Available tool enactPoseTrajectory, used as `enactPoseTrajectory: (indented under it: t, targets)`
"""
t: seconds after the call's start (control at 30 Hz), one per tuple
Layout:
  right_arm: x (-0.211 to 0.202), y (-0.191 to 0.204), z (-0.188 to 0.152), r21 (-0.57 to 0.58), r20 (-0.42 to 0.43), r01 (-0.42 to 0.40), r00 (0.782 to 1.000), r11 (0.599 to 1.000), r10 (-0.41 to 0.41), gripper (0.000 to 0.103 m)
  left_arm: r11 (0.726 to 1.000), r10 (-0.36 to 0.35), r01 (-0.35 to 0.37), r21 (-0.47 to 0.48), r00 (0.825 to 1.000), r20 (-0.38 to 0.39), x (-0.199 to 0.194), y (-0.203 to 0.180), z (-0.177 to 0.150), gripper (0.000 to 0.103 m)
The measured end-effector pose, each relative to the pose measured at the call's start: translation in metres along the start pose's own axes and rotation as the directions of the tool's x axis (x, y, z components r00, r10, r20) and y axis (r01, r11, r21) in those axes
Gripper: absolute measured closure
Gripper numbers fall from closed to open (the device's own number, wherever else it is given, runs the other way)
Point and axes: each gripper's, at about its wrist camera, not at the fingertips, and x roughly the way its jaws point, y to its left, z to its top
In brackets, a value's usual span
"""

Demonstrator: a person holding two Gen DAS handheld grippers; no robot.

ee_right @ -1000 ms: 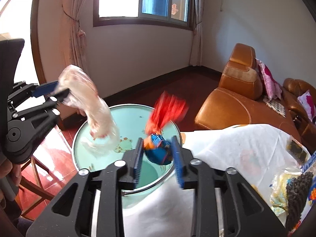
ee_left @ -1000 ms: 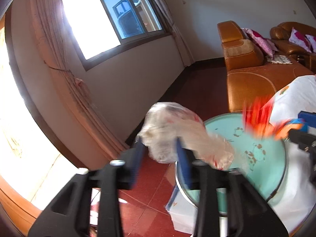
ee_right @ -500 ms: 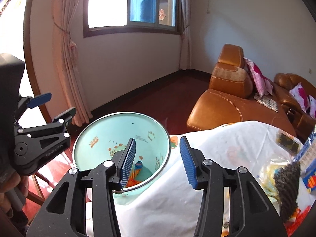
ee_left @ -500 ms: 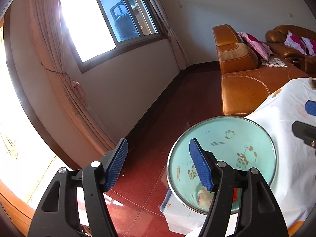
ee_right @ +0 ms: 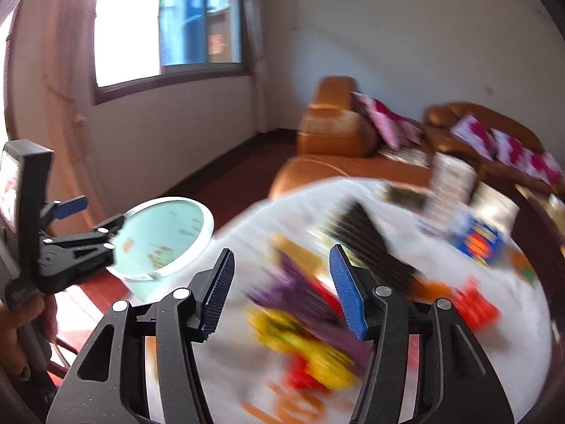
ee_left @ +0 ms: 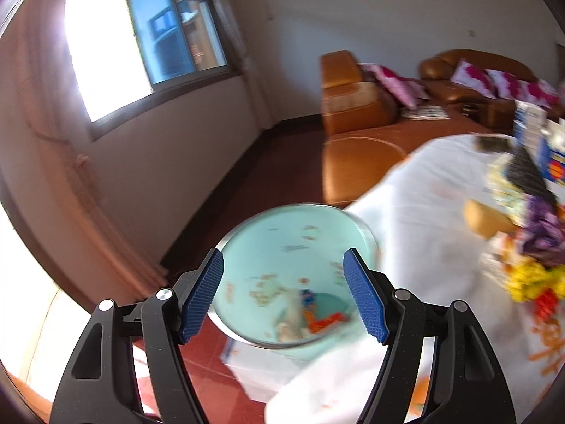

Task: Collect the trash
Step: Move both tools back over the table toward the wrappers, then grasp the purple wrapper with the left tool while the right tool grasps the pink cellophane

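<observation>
1. Looking along my left gripper (ee_left: 282, 293), I see its jaws standing wide with nothing between them; they have just been opening.
2. Past its blue pads (ee_left: 201, 295) sits the mint-green trash bin (ee_left: 282, 240), pressed against the edge of the white tablecloth (ee_left: 416, 212).
3. Down in the bin lie a pale crumpled wrapper (ee_left: 289, 321) and an orange-and-blue wrapper (ee_left: 317, 312), both blurred.
4. My right gripper (ee_right: 280, 289) also has its jaws apart and bare, having just been opening, and it hangs above the table.
5. Under it a blurred heap of trash is spread on the cloth: a purple wrapper (ee_right: 303, 293), a yellow one (ee_right: 300, 342), red packets (ee_right: 473, 307) and a dark ridged piece (ee_right: 367, 240).
6. A blue box (ee_right: 480, 242) stands further back on the table, near the tan leather sofa (ee_right: 339, 134).
7. In the right view my left gripper (ee_right: 102, 222) shows at the bin's rim, a hand (ee_right: 21, 325) on its handle.
</observation>
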Motion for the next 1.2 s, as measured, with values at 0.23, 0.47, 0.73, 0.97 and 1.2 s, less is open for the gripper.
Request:
enactPoseTrajectory:
  t: [0.23,0.47,0.73,0.97,1.2]
  targets:
    - [-0.035,-0.088,-0.058,0.141,-0.063,0.218,0.975,0.966,-0.211,0.046,0.99,-0.118,0.113,0.089,0.992,0.045,-0.024,-0.061,0.01,0.032]
    - [-0.055,-0.136,-0.093,0.213,-0.088,0.293,0.956,0.932,-0.281,0.045,0.963,-0.228,0.211,0.169,0.969,0.091,-0.047,-0.12,0.023,0.025]
    - [-0.059,-0.151,-0.105,0.257,-0.09,0.285,0.958,0.923,-0.271,0.043,0.934,-0.294,0.296,0.198,0.955,-0.041,-0.015,-0.168,0.009,0.047]
    - [-0.052,-0.152,-0.111,0.266,-0.106,0.276,0.961,0.924,-0.256,0.042,0.904,-0.378,0.381,0.192,0.924,-0.055,-0.023,-0.164,0.006,0.102]
    - [-0.053,-0.15,-0.106,0.265,-0.106,0.287,0.958,0.921,-0.267,0.042,0.896,-0.419,0.412,0.169,0.908,0.011,-0.046,-0.149,0.021,0.103]
